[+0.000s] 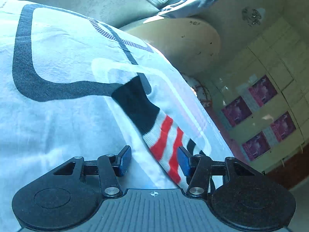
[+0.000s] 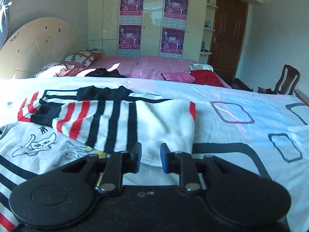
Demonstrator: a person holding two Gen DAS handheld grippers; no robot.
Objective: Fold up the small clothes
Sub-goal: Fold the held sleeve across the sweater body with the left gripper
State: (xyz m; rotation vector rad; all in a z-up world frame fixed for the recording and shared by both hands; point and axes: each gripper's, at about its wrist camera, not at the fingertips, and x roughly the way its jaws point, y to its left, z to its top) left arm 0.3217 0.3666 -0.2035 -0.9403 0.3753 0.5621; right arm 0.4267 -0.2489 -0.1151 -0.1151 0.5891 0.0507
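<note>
In the left wrist view the left gripper hangs over a white sheet printed with dark rounded outlines. A striped sock, black at the far end and banded red and white nearer, runs diagonally from ahead of the claw back under its right finger. The sock passes through the right part of the gap, against or just beside that blue pad; the other pad stands apart from it over bare sheet. The jaws are about half spread, and no squeeze on the sock shows. This frame is tilted and smeared, so contact at the right pad is hard to confirm.

The right wrist view shows more: the right gripper has its jaws narrow, with the near hem of a white garment with black and red stripes bunched in the gap, seemingly pinched between the pads. To the claw's left lies a grey piece with a cartoon drawing. Far ahead stand a pink bed carrying red and pink clothes, a wardrobe with purple posters, a brown door and, to the right, a wooden chair.
</note>
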